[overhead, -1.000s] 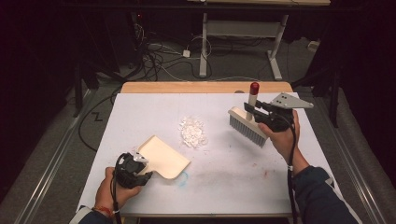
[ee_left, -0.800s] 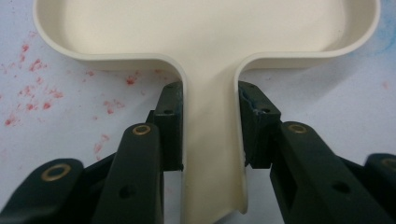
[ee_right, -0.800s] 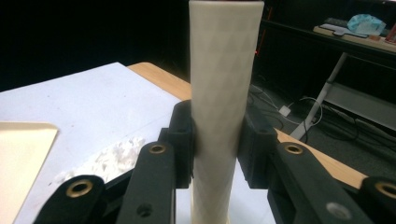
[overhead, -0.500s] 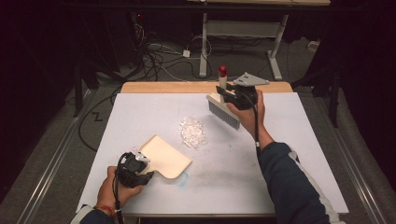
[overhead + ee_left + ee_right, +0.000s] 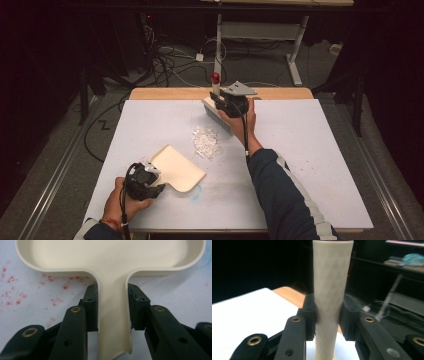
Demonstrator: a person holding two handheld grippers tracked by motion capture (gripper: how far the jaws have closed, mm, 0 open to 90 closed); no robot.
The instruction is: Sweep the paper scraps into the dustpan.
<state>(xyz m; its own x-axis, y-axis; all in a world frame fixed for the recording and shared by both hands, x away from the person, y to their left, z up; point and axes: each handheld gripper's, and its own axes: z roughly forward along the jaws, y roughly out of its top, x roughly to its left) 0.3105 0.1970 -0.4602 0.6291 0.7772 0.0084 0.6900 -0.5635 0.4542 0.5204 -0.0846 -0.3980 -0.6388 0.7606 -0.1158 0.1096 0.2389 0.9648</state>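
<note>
High view, brush: right gripper [image 5: 226, 101] carries the brush [image 5: 216, 111] by its handle beyond the pile of white scraps [image 5: 206, 140], bristles low, placed to sweep toward the person
High view, dustpan: cream dustpan [image 5: 176, 167] lies flat on the table [image 5: 310, 150], open mouth facing the pile, ready to receive it
Left gripper view: jaws pinch the dustpan's handle [image 5: 113, 322] from both sides, steadying it
Right gripper view: jaws clamp the brush's pale handle [image 5: 329, 297], held upright for control of the head
</note>
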